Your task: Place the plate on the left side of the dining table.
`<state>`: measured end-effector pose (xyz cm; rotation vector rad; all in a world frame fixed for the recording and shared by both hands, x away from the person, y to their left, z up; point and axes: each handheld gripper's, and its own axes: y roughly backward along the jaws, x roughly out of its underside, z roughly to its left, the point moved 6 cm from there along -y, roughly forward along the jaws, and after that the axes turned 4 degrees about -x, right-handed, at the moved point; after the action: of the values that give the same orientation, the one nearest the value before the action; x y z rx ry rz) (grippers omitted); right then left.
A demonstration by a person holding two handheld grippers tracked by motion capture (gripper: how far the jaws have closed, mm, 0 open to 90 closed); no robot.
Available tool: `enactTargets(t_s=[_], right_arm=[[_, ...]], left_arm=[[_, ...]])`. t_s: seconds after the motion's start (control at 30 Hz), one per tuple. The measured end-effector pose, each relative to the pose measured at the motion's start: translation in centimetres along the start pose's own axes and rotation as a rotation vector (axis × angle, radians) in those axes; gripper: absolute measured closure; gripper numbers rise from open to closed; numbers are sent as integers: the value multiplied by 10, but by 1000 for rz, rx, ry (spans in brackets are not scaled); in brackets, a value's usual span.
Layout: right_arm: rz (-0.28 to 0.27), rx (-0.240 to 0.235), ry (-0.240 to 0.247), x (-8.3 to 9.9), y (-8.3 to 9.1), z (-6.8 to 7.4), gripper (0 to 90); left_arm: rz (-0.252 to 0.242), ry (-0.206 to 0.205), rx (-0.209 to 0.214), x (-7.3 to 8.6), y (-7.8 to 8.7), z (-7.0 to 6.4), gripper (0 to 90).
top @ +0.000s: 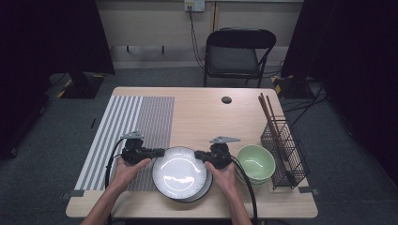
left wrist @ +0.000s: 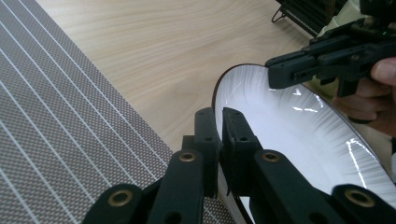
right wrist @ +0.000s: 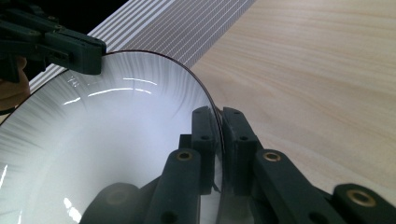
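While both hands are working at the table's near edge, the left gripper (left wrist: pixel 218 122) is pinching the left rim of the white plate (top: pixel 179 171), jaws clenched on it, and the right gripper (right wrist: pixel 218 122) is gripping the opposite rim the same way. The plate is sitting between the two jaw pairs. A green bowl (top: pixel 256 161) is sitting just beyond the right gripper, a wire rack (top: pixel 286 152) past it, a striped mat (top: pixel 126 131) behind the left gripper.
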<state>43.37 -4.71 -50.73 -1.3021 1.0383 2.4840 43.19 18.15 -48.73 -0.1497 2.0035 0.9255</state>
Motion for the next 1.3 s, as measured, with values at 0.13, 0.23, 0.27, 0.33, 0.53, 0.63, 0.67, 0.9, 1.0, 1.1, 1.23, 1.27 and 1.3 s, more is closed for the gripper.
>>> enactTargets(t_s=[0.13,0.23,0.27,0.33,0.53,0.63,0.67,0.9,1.0,1.1,1.23,1.27,1.3], right_arm=[[-12,17,9,-7,1,-1,844],[-16,45,13,-13,0,-4,839],[-17,55,14,-15,-1,-4,839],[-28,56,14,-18,-1,-6,838],[-61,54,4,-30,-1,-7,830],[-58,59,16,-34,-1,-8,827],[-58,59,15,-34,-1,-8,827],[-53,53,-3,-29,-2,-10,817],[-40,48,-9,-25,-4,-10,799],[-31,38,-20,-20,-7,-10,785],[-33,14,-45,-17,-8,-11,796],[-35,8,-52,-17,-7,-11,803],[-32,3,-55,-16,-7,-11,805]], left_arm=[[-8,-17,-10,-5,0,-1,859],[-12,-8,-19,-9,-4,3,864],[-14,-6,-23,-10,-4,5,867],[-25,2,-23,-14,-4,5,871],[-46,15,-27,-16,-5,9,879],[-61,24,-20,-17,-6,9,878],[-64,24,-19,-17,-6,8,877],[-68,11,-42,-19,-7,6,881],[-73,19,-36,-19,-8,7,881],[-77,25,-36,-19,-9,6,881],[-73,19,-36,-18,-9,7,880],[-68,20,-33,-18,-9,7,880],[-58,22,-31,-17,-10,7,880]])
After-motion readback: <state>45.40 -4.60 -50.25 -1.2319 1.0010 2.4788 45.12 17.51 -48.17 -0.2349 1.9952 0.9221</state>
